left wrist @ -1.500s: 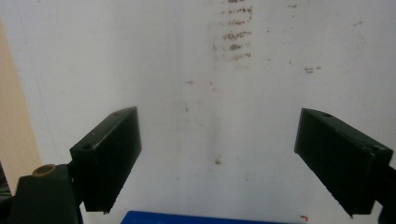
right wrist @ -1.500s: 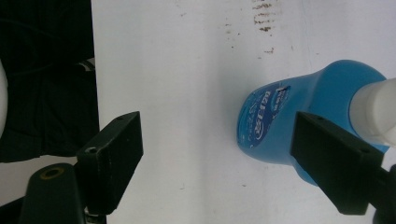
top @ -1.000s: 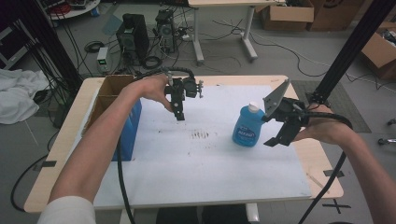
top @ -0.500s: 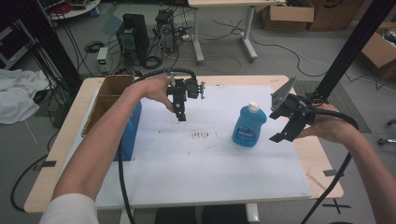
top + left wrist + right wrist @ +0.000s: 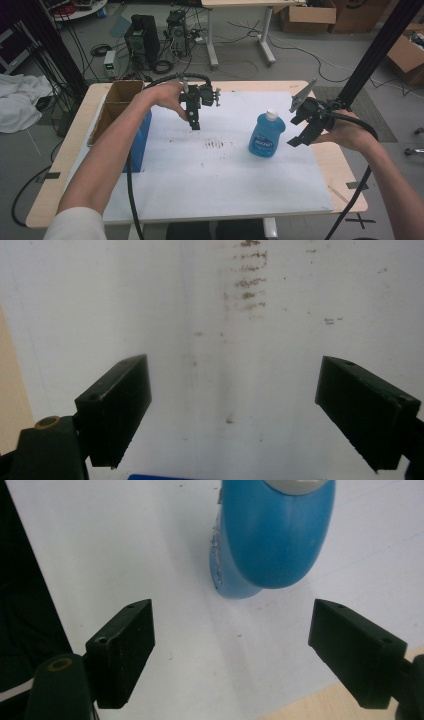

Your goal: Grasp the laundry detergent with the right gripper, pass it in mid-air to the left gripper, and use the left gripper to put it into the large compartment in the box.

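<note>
White board (image 5: 200, 185) covers most of a pale wooden table (image 5: 65, 165), and beyond it the floor is cluttered with cables, computer towers and cardboard cartons. On that board, toward three o'clock from its middle, a blue bottle (image 5: 266, 135) with a pale cap stands upright and free, nothing touching it, so it is set up for a side-on grab. The right gripper (image 5: 299, 134) hangs just beside the bottle at its three o'clock, tilted down toward the board, jaws spread wide with nothing between them; in the right gripper view the bottle (image 5: 272, 535) sits ahead at twelve o'clock, a little toward the one o'clock side, beyond the two black pads. That wide spread looks chosen to clear the bottle's broad body, and the low, slanted approach suggests a grip around the belly, not the narrow cap. The left gripper (image 5: 194, 124) points straight down over the board at about ten o'clock from the bottle, well apart from it, jaws likewise spread and empty; in the left gripper view the gap between them frames bare board and a patch of brown smudges (image 5: 247, 282). It seems parked out of the way, leaving room for the right hand. At the table's nine o'clock edge an open cardboard box (image 5: 117, 102) stands against a blue bin (image 5: 140, 140), possibly where the bottle is meant to go.
</note>
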`<state>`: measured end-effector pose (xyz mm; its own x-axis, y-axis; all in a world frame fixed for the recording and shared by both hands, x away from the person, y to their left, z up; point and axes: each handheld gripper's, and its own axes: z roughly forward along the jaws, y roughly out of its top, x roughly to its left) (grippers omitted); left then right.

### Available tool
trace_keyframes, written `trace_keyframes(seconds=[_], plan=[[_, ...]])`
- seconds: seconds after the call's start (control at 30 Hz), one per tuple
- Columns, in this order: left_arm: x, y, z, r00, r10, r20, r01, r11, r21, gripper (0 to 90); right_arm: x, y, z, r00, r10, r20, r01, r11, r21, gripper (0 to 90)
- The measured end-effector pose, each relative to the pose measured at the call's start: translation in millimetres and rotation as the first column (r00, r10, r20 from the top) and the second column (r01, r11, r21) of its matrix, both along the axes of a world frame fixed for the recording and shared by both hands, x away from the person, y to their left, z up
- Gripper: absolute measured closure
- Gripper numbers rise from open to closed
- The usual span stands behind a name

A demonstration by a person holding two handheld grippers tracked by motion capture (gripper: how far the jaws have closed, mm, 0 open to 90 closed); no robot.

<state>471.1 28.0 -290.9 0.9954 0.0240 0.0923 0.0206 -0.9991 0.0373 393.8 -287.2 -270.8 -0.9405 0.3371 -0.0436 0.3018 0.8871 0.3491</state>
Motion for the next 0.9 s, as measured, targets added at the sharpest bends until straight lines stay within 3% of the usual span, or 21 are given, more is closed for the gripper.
trace_keyframes(seconds=[0.53, 0.77, 0.9], plan=[[1.4, 2.1, -1.7, 1.0000, 0.001, -0.008, -0.001, 0.9999, -0.017, 15.3, 24.8, -0.3, -25.0, 0.9976, -0.066, -0.023, 0.067, 0.996, 0.057, 17.3], [1.6, 3.8, -1.0, 1.0000, 0.007, -0.006, -0.007, 0.9997, -0.025, 15.3, 28.6, 2.8, -32.7, 0.9985, -0.056, -0.002, 0.055, 0.995, 0.088, 16.7], [1.3, 4.6, -1.1, 0.9999, 0.011, -0.006, -0.011, 0.9993, -0.035, 15.3, 32.5, 5.2, -36.7, 0.9987, -0.050, -0.009, 0.050, 0.990, 0.135, 16.2]])
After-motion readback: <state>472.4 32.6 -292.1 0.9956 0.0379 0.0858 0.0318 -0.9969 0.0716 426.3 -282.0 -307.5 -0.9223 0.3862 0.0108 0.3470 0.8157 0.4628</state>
